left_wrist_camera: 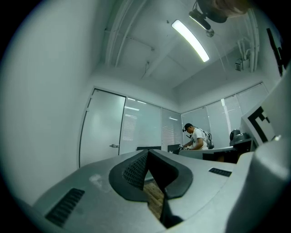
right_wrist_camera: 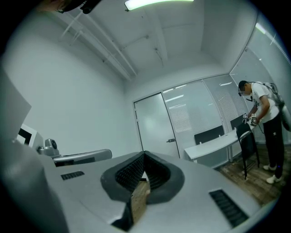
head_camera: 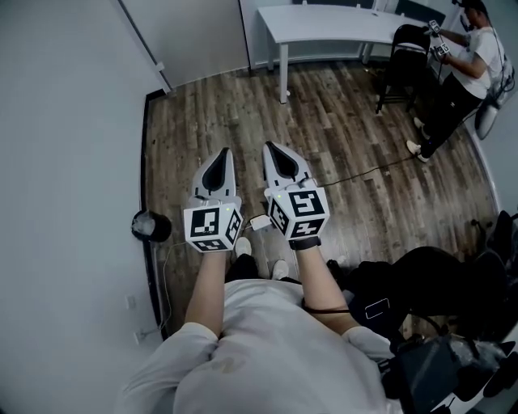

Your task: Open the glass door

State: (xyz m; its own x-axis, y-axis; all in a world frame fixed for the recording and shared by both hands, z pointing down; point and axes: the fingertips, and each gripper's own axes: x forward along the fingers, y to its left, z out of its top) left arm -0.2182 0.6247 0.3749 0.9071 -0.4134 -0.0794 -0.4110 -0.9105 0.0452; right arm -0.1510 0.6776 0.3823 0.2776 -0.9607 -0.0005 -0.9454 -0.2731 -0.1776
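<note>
Left gripper (head_camera: pixel 221 156) and right gripper (head_camera: pixel 273 152) are held level and side by side in front of the person's torso. Each has its jaws clenched together with nothing between them. Ahead of them lies bare wooden floor (head_camera: pixel 243 121), and a thin cable (head_camera: pixel 368 168) trails across the boards to the right. At the far wall stands the frosted glass door (right_wrist_camera: pixel 154 125), closed and well apart from both grippers. Its small lever handle (right_wrist_camera: pixel 171 140) sits at the door's right edge. A white desk (head_camera: pixel 324 23) and a second person (head_camera: pixel 465 69) occupy the room's right side. The approach appears not yet begun. Likely faults from here: shut jaws reaching the handle would knock it or the glass rather than take it, a shallow bite on so slim a lever may slip as it turns, and a drift to the right could catch a foot on the cable.
</note>
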